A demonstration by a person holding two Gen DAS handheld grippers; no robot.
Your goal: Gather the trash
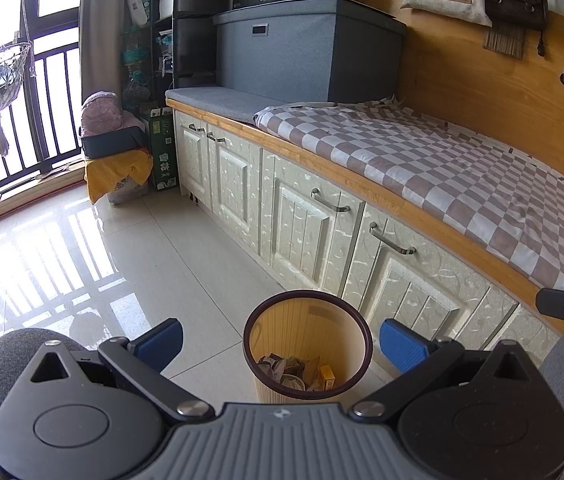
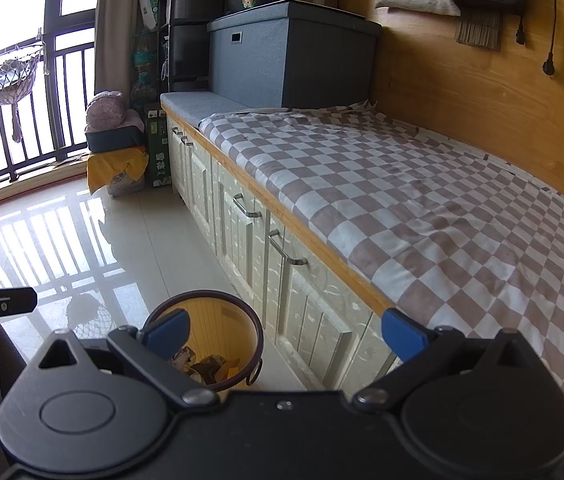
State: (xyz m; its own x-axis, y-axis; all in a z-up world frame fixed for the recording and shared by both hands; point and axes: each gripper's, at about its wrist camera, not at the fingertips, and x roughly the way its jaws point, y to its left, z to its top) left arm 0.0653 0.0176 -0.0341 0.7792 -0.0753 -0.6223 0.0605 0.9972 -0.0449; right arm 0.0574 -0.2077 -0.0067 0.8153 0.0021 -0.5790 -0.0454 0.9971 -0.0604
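Trash (image 1: 299,372) lies already in the bin (image 1: 307,300) on the floor beside the cabinets. Left claw (image 1: 282,344) and right claw (image 2: 283,334) are both released, holding nothing; next move calls for finding more trash

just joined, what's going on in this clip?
A person holds two handheld grippers over a bin that stands on the tiled floor beside the bench cabinets. The left gripper and the right gripper are both open and hold nothing. Crumpled paper and small boxes already lie in the bin. No loose trash shows on the floor or on the checkered cloth.
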